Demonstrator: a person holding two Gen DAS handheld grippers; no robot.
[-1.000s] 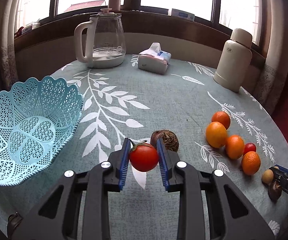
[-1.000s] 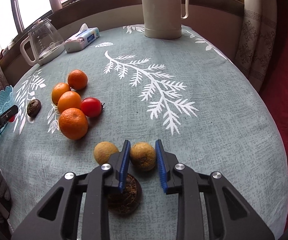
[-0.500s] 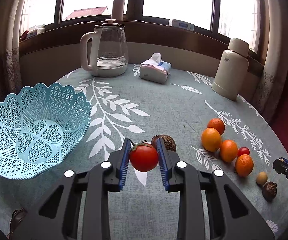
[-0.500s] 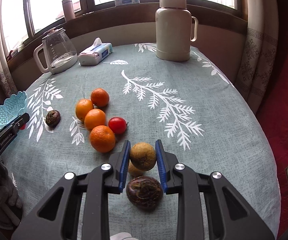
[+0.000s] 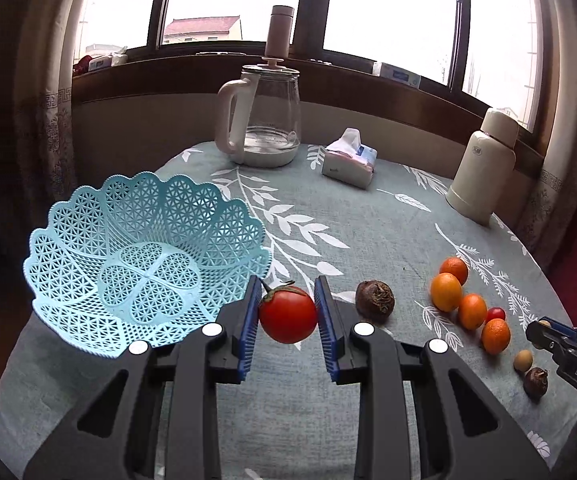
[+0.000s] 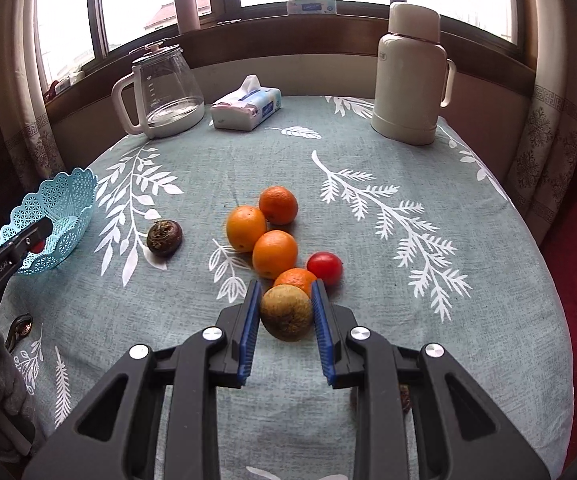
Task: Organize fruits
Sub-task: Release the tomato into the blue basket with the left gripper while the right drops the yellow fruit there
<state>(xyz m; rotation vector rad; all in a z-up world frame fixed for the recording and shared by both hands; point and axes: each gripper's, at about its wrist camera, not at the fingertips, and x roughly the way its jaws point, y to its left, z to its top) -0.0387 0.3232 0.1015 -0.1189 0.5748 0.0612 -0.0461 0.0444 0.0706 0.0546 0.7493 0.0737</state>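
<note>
The left gripper (image 5: 287, 314) has its blue-padded fingers (image 5: 248, 332) pinching a red tomato (image 5: 287, 314), held above the counter (image 5: 368, 216) just right of the pale blue lattice basket (image 5: 88, 240), which holds no fruit in either view. The right gripper (image 6: 285, 312) has its fingers (image 6: 248, 328) closed on a brownish-yellow round fruit (image 6: 286, 312), lifted over the patterned grey-green cloth. Just beyond that fruit, in the right wrist view, sits a cluster of four oranges (image 6: 274, 254) with a small red tomato (image 6: 324, 268) touching the nearest orange's right side. Left of the cluster and apart from it lies a dark, wrinkled fruit (image 6: 163, 237), between the oranges and the basket. In the left wrist view, a small pale round fruit (image 5: 523, 360) and another dark fruit (image 5: 535, 382) lie near the counter's right edge, below the right gripper's tip. Farther back stand a glass kettle (image 6: 164, 92) with a white handle, a tissue pack (image 6: 246, 108) beside it, and a cream thermos jug (image 6: 410, 76) to the right. On the windowsill behind is a slim pale flask (image 6: 186, 8).
</note>
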